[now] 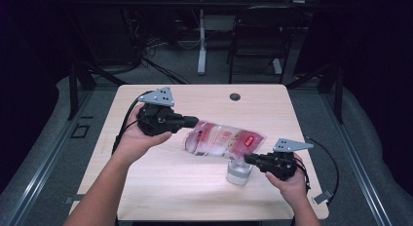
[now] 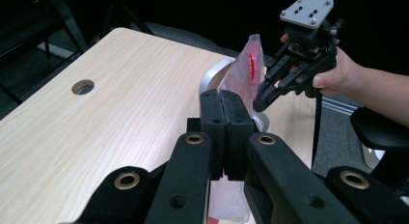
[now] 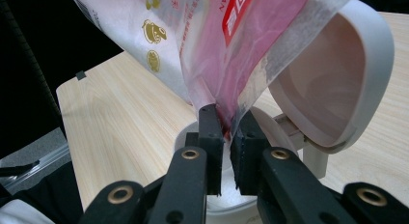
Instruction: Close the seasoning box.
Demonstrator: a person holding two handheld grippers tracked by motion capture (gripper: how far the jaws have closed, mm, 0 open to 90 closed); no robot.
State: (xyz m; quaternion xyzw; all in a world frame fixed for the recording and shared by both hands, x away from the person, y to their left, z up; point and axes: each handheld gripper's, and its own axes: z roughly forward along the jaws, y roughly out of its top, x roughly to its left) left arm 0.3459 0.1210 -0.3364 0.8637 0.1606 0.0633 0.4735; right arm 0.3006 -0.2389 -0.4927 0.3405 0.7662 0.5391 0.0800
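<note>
The refill pouch (image 1: 225,140) hangs in the air over the bench (image 1: 160,187), stretched between the two tools. Its long axis runs from about ten o'clock down to four o'clock in the high view, the high end at the left hand-held gripper (image 1: 194,122), whose jaws are pressed flat together on that end's edge. The low end is caught by the right hand-held gripper (image 1: 247,159), its jaws clamped on the corner, with a thin gap left between them in the right gripper view.

Directly below that low corner, at six o'clock from it, stands the white container (image 1: 238,173) with its hinged lid (image 3: 337,84) thrown open and tilted back. The right hand is the nearer one to the container; the left is well apart from it. Judging by this, the pour depends on the low corner staying above the open mouth while the left end is held higher.
</note>
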